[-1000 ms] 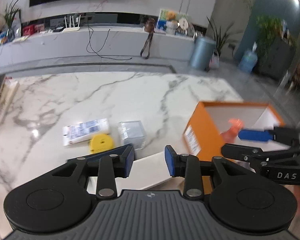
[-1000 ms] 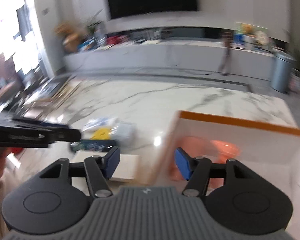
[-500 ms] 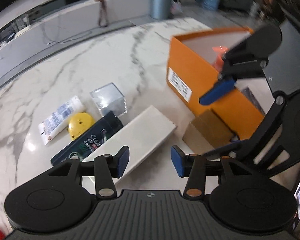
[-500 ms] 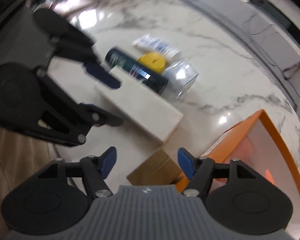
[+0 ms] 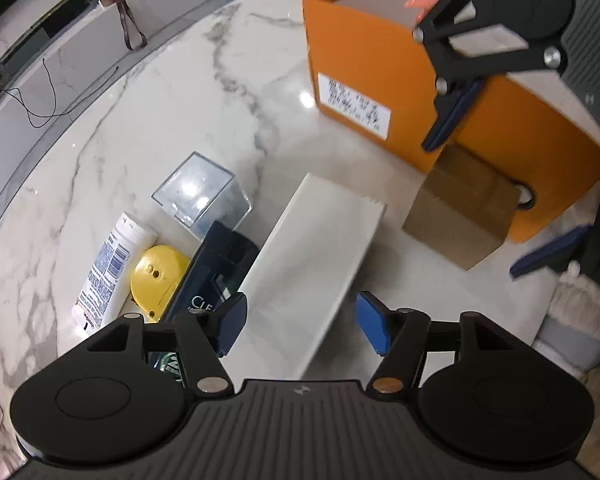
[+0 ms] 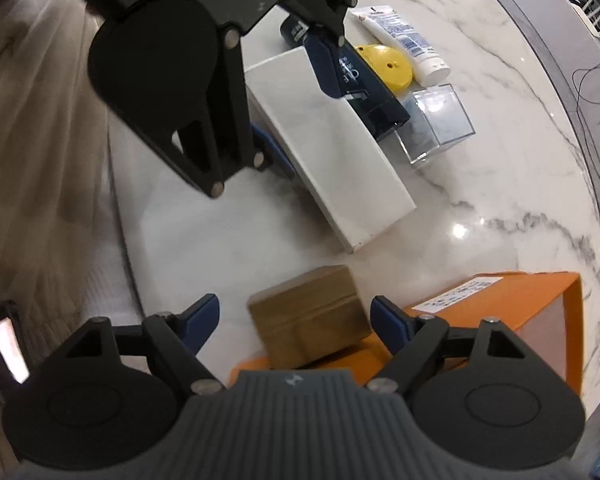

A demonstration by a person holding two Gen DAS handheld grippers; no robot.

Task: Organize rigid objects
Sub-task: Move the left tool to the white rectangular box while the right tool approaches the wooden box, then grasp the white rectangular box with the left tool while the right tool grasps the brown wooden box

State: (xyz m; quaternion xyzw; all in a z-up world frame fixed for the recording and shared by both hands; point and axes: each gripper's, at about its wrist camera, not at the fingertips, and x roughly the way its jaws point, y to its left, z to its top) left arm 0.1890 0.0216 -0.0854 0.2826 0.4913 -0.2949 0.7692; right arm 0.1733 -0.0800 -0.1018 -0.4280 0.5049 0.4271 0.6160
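Left wrist view: left gripper (image 5: pixel 300 326) jaws just opening, wide, straddling white box (image 5: pixel 312 256), pads clear. Dark bottle (image 5: pixel 216 264) touching box. Right gripper (image 6: pixel 294 320) just opening, wide over brown box (image 6: pixel 310 314) beside orange box (image 6: pixel 496 300).

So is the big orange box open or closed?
Open. The orange box has no lid on top, and the left wrist view looks past its rim to the pale inside, where something coral-orange pokes up.

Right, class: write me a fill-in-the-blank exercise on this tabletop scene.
1. The big open box with a white label is coloured ____.
2. The right tool hovers over a brown ____ box.
3. The yellow disc lies between the white tube and the dark ____.

Missing: orange; cardboard; bottle
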